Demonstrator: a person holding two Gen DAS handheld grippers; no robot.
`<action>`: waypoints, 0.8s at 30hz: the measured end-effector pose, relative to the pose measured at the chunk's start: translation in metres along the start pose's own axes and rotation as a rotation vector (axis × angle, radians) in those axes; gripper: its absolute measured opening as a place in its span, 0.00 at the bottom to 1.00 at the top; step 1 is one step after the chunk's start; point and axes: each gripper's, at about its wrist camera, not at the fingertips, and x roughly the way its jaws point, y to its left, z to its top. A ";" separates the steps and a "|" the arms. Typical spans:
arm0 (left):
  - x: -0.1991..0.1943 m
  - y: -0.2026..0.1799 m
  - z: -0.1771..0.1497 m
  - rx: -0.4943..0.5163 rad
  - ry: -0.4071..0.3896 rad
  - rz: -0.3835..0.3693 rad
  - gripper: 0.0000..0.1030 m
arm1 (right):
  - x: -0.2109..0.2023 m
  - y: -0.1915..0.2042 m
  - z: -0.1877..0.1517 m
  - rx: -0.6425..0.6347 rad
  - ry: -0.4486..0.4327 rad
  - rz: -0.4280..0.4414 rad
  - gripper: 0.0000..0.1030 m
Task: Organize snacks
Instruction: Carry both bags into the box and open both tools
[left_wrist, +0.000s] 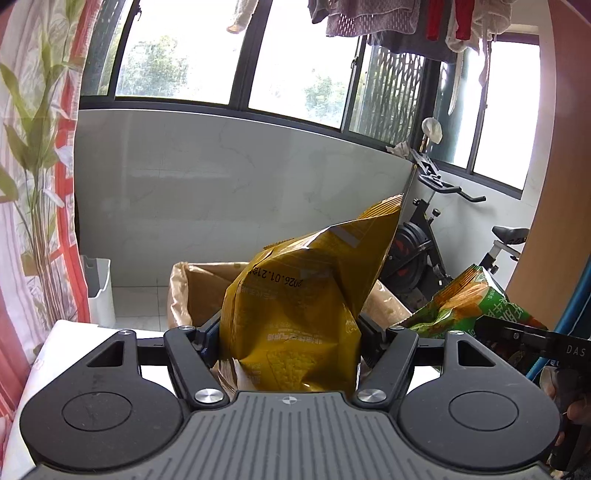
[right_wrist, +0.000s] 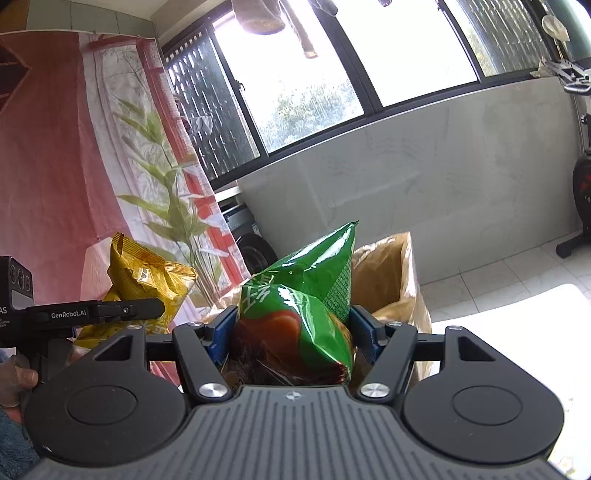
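**Both grippers carry a snack bag toward the lined box**

Left gripper (left_wrist: 290, 332), in its own wrist view, is clamped on a yellow snack bag (left_wrist: 303, 295), the blue pads pressing into the bag's lower part from both sides so the sealed top stands up and leans to the right. Gripping low on the crinkled body, I judge, keeps the puffy bag from slipping out while it is carried. Behind the bag stands a cardboard box (left_wrist: 199, 288) lined with a clear plastic liner, its mouth open; it looks like the place the snacks are meant to go, though the bag is not yet over it. At the right edge the green snack bag (left_wrist: 469, 306) shows, held by the other tool. An exercise bike (left_wrist: 424, 243) stands farther back by the windows.

From the right wrist view, the right gripper (right_wrist: 291, 332) squeezes the green snack bag (right_wrist: 306, 306) in the same way, low on its body, with the sealed end pointing up. The cardboard box (right_wrist: 399, 280) sits just behind and to the right of it, so this bag seems nearer the opening. On the left, the yellow snack bag (right_wrist: 144, 280) hangs in the left gripper (right_wrist: 110, 310) in front of a red leaf-printed curtain (right_wrist: 55, 166). Holding the two bags apart, I judge, keeps them from tangling before either is dropped in.
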 end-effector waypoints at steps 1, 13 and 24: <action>0.006 -0.001 0.006 0.005 -0.005 0.001 0.70 | 0.003 0.000 0.007 -0.014 -0.018 -0.007 0.65; 0.121 0.009 0.042 -0.031 0.050 -0.008 0.70 | 0.108 -0.001 0.053 -0.186 -0.134 -0.134 0.65; 0.176 0.037 0.020 -0.163 0.141 0.000 0.82 | 0.192 -0.009 0.019 -0.148 0.091 -0.152 0.68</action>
